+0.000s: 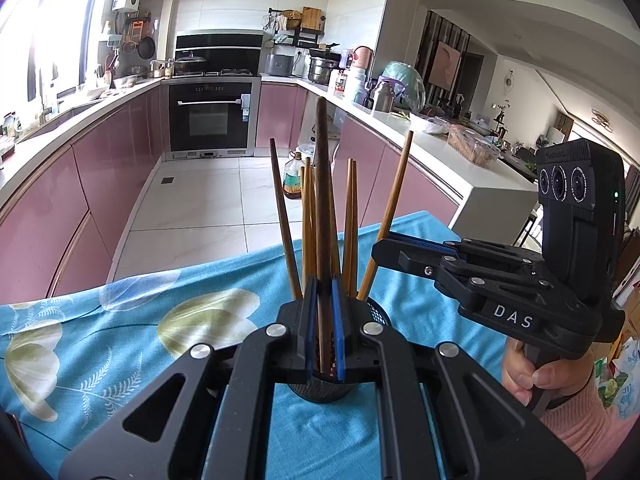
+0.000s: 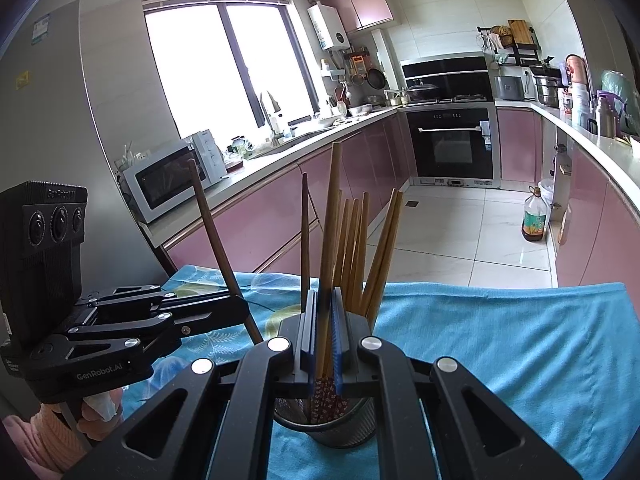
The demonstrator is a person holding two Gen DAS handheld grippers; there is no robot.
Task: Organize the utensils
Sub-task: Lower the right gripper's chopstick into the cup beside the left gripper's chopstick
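Chopsticks (image 2: 352, 248) stand bunched in a mesh cup (image 2: 324, 424); both tongs, left gripper (image 1: 322, 336) and right gripper (image 2: 324, 340), each pinch one stick, likely lowering it in

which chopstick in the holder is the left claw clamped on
The dark brown chopstick, tallest in the left wrist view, between the left claw's blue pads; the paler chopsticks stand free around it.

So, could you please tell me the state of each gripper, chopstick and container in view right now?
left gripper: shut on the dark chopstick
right gripper: shut on the light chopstick
dark chopstick: held near upright
light chopstick: held near upright
mesh holder: upright on the blue cloth
other chopsticks: standing in the mesh holder, fanned out
oven door: closed
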